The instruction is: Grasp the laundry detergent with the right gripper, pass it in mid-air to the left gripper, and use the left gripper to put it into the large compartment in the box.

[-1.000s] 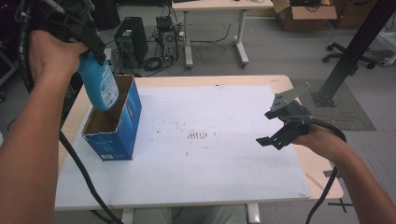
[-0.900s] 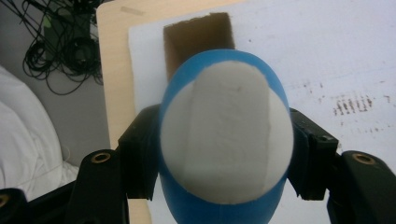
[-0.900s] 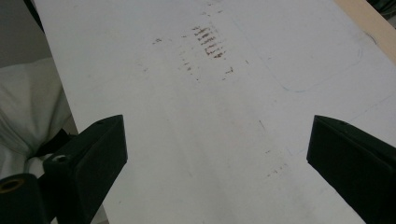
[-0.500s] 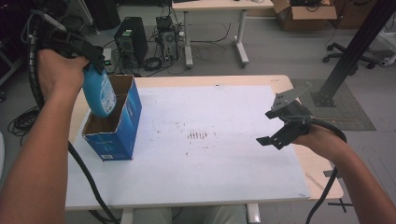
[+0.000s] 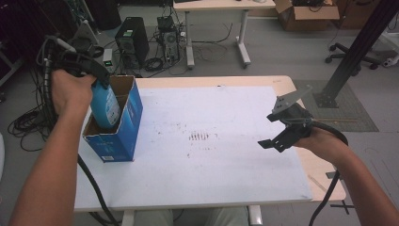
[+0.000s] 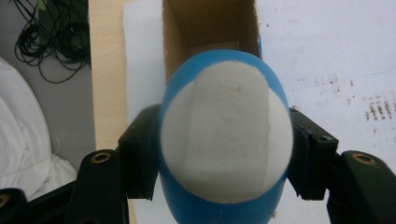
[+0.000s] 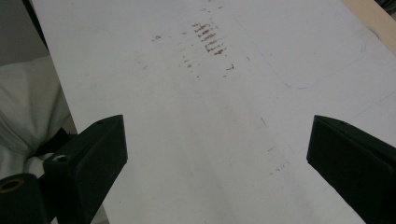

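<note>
A blue bottle [image 5: 105, 107] with a white label stands partly inside the open blue cardboard box [image 5: 123, 128] at the table's left. My left gripper [image 5: 96, 77] is shut on the bottle's upper part. From the left gripper view the bottle's white bottom end [image 6: 226, 135] points toward the box's brown inside [image 6: 208, 25], with a black jaw pressed on each side. My right gripper [image 5: 281, 129] hovers over the table's right side, jaws wide open with nothing between them. Its open jaws frame bare white sheet [image 7: 219, 140] in the right gripper view.
A white sheet [image 5: 202, 155] with small brown stains [image 5: 200, 137] covers the wooden table [image 5: 282, 82]. A dark post [image 5: 350, 52] rises past the table's right rear corner. Computer cases and cables lie on the floor behind.
My left hand has come down with the bottle, so the bottle's lower part now sits deeper in the blue box. The right gripper has stayed where it was.
</note>
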A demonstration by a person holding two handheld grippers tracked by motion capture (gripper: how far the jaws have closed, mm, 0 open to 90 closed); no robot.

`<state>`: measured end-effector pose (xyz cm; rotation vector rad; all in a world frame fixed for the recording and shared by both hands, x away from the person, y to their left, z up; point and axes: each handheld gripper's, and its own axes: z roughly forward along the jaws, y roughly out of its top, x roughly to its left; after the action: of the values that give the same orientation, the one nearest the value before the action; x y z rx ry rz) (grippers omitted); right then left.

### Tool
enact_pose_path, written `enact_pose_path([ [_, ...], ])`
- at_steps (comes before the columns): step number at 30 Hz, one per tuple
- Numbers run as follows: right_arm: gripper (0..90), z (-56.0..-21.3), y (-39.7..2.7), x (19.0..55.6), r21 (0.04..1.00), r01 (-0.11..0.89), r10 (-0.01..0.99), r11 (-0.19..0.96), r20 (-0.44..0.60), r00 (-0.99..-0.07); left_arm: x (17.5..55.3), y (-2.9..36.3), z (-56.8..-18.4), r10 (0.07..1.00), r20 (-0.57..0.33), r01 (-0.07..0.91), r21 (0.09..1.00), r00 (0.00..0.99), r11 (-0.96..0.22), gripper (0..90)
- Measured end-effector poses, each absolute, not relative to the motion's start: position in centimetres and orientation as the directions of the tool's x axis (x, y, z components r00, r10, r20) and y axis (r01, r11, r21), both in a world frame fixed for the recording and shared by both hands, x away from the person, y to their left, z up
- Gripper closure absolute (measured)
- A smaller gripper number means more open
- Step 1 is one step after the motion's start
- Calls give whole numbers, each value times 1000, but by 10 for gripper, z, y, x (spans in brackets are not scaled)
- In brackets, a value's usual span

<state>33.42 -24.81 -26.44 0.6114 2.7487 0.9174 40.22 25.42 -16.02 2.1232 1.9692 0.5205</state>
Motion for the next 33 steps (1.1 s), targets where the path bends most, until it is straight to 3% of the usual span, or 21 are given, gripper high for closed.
enact_pose_path([
  [33, 49, -272, -252, 333, 598, 348, 453, 722, -28, -891, 407, 260, -241, 991, 120, 927, 361, 64, -104, 380],
])
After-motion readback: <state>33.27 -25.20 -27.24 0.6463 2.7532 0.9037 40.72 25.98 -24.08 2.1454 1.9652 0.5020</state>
